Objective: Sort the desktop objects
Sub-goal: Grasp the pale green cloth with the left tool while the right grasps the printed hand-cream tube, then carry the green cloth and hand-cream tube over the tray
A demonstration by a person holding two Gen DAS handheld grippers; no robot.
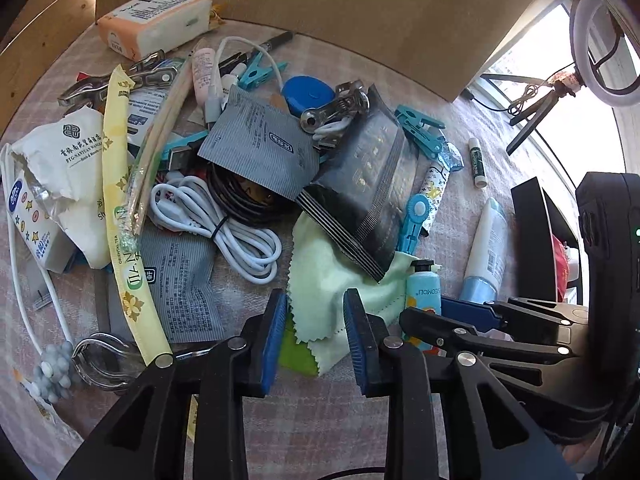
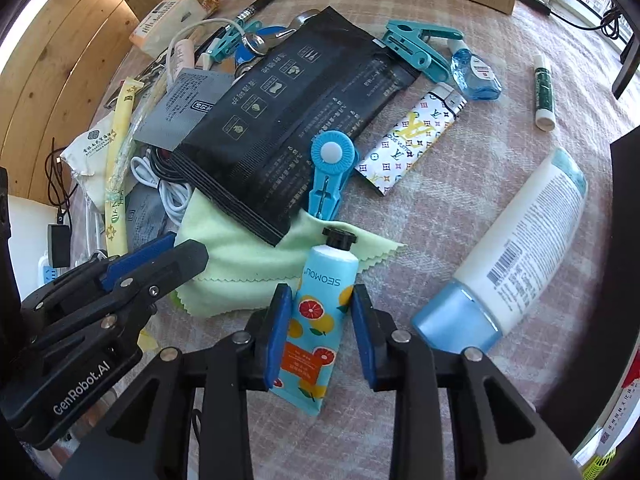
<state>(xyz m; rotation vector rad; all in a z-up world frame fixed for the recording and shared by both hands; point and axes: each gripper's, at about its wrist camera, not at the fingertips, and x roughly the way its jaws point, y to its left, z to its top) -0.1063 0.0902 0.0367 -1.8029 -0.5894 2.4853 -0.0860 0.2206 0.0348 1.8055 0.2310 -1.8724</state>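
A clutter of small objects lies on a pink checked cloth (image 2: 432,216). My right gripper (image 2: 320,332) is open, its blue pads on either side of a light-blue SEOMOU hand-cream tube (image 2: 316,320) printed with oranges, lying flat; I cannot tell if the pads touch it. The tube also shows in the left wrist view (image 1: 423,288). My left gripper (image 1: 316,336) is open and empty over the edge of a pale green cloth (image 1: 320,280), also in the right wrist view (image 2: 236,256). A black pouch (image 2: 288,120) lies on the green cloth.
A large white tube with blue cap (image 2: 516,252), a patterned lighter (image 2: 412,136), a blue clip (image 2: 330,168), a blue bottle (image 2: 476,72) and a lip balm (image 2: 543,92) lie to the right. White cables (image 1: 236,232), sachets, tissue packs (image 1: 156,22) and clips lie left. A wooden panel (image 1: 320,0) stands behind.
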